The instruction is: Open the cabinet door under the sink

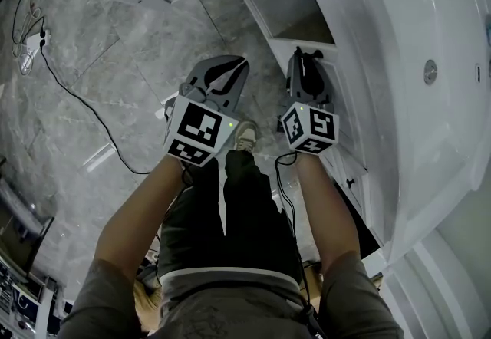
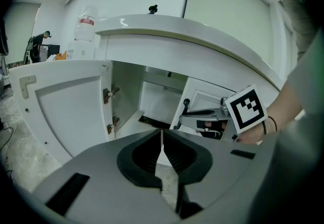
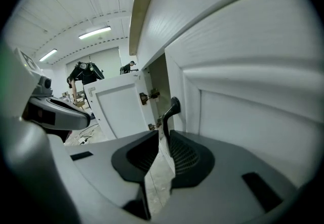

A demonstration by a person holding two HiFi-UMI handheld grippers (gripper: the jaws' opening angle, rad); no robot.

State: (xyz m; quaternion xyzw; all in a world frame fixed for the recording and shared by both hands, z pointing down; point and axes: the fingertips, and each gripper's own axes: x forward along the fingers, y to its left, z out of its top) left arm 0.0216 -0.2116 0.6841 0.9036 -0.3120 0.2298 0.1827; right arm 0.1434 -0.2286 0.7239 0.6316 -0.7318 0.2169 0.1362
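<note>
The cabinet door (image 2: 66,111) on the left of the unit under the sink (image 1: 414,61) is seen swung wide open, with its two hinges exposed and the pale inside of the cabinet (image 2: 154,101) shown behind it. Beside that opening a second door (image 3: 243,116) is seen, a white framed panel carrying a black handle (image 3: 172,109) at its near edge; whether this door is fully shut or slightly ajar cannot be made out.

The right gripper (image 3: 161,129) is held against that edge, and its jaws are closed at the tips on the lower part of the handle, whose curved top rises just above them. The left gripper (image 2: 162,133) is held apart from the cabinet, over the grey marbled floor (image 1: 115,61), pointing towards the open compartment; its jaws are pressed together at the tips with nothing between them.

A clear bottle (image 2: 86,25) is seen standing on the white counter (image 2: 192,30) above the open door. A black cable (image 1: 77,96) is laid across the floor, well away from the cabinet.
</note>
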